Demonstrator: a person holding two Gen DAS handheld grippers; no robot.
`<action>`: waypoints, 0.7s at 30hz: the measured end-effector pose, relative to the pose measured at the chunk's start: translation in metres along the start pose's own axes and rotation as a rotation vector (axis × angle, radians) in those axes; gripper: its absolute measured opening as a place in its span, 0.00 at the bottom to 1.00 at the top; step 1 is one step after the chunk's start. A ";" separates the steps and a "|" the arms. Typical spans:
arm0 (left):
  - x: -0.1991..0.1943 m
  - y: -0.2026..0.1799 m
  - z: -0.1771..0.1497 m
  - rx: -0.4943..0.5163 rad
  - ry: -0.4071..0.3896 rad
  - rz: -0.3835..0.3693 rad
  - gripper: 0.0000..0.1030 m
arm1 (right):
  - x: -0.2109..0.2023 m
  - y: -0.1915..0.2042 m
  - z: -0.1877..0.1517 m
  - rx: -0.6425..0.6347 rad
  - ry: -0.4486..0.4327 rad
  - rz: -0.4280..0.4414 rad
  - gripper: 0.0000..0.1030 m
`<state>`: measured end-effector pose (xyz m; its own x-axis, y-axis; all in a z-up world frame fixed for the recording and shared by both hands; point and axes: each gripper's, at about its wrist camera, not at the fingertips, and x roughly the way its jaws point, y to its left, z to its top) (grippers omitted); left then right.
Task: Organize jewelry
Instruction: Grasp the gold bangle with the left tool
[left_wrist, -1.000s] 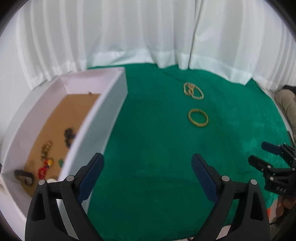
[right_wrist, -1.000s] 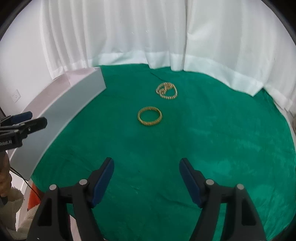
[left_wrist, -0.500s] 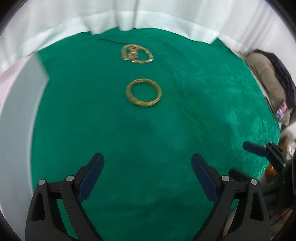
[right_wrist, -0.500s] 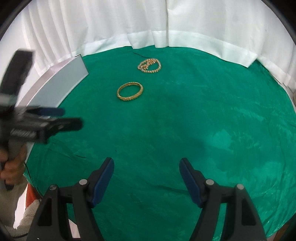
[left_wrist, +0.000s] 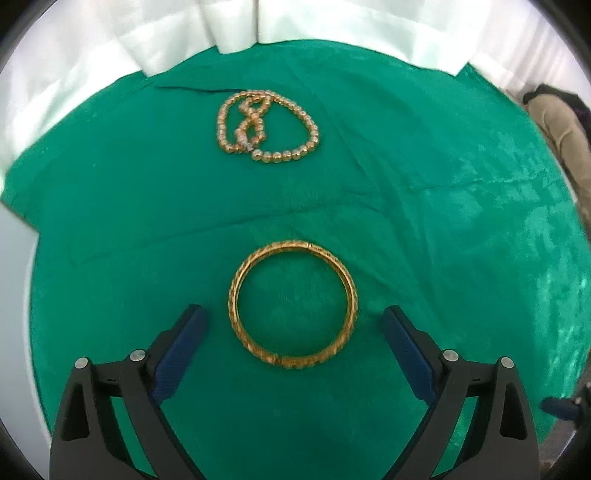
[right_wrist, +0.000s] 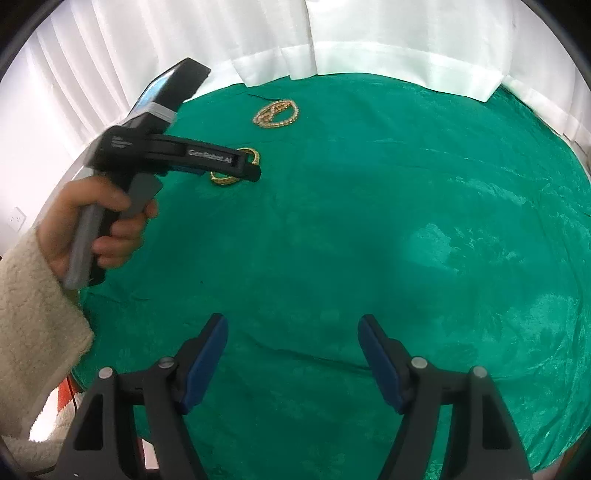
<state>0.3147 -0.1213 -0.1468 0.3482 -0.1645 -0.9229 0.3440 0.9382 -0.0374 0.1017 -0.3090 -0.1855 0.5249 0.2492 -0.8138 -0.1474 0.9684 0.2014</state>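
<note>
At the far left of the right wrist view a cream fleece sleeve (right_wrist: 35, 306) runs off the frame, and the left hand (right_wrist: 99, 221) grips the handle of the left claw (right_wrist: 255, 168), slightly blurred there. Its black body covers most of the gold bangle (right_wrist: 225, 180) from that side, so only two arcs of the ring show, and whether the fingertips touch the cloth cannot be told. The left wrist view settles more: the left claw (left_wrist: 293, 321) stands released, its blue pads (left_wrist: 181, 350) wide apart, with the gold bangle (left_wrist: 293, 306) lying flat on the green cloth (left_wrist: 110, 229) between them — neither pad touches the ring. Beyond the bangle, well apart from it and near the white curtain (left_wrist: 332, 22), lies a beaded gold necklace (left_wrist: 267, 127) in a loose tangle whose loops overlap, so its clasp is hard to make out. Further right, the right claw (right_wrist: 293, 328) hangs released over bare green cloth on the tabletop, nothing between its pads. At the right edge of the left wrist view a beige and dark shape is cut off — what it is cannot be told.
</note>
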 end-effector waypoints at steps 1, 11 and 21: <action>0.001 -0.001 0.001 0.010 -0.003 0.012 0.94 | -0.002 -0.002 -0.001 0.005 -0.003 0.002 0.72; -0.004 0.004 0.002 -0.004 -0.049 0.017 0.68 | 0.002 -0.011 -0.002 0.033 0.005 0.024 0.72; -0.027 0.015 -0.027 -0.063 -0.067 0.014 0.68 | 0.002 -0.006 -0.002 0.032 0.013 0.042 0.72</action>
<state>0.2876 -0.0946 -0.1330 0.4112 -0.1689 -0.8958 0.2840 0.9575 -0.0502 0.1021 -0.3143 -0.1896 0.5083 0.2893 -0.8111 -0.1419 0.9571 0.2525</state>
